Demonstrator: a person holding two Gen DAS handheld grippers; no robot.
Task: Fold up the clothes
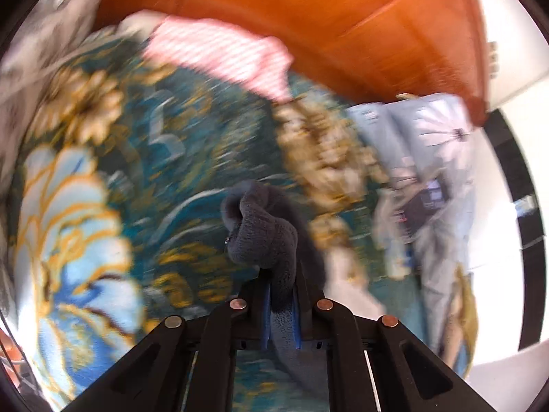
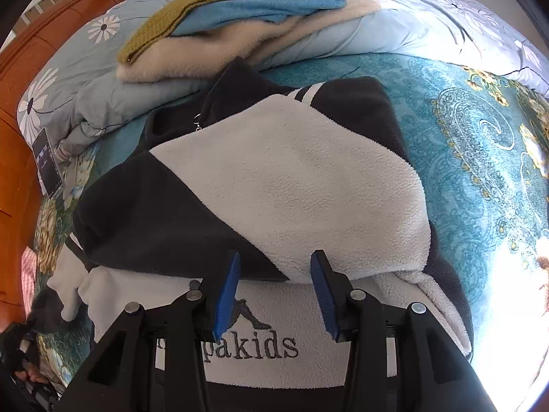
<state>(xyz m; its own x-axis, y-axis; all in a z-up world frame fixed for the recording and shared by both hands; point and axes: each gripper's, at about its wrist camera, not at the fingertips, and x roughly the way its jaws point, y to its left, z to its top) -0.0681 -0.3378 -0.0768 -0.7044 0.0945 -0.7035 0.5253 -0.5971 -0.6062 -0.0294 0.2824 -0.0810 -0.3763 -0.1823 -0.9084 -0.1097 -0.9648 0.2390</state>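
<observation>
- R side of bedspread (image 2: 480, 158): bare, free to pass.
- Far edge: heaped quilt (image 2: 85, 79) w/ stack of folded clothes (image 2: 240, 24) blocks.
- L edge: wooden headboard (image 2: 20, 110), phone (image 2: 48, 164) by it.
- Centre: fleece jacket (image 2: 291, 178) fills it.

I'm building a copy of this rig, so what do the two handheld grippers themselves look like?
Both match. The left gripper and right gripper have matte black angular linkage arms with round metal pivot pins and elongated cut-out slots. Each finger carries a blue ribbed pad. No cables or markings show on either.
</observation>
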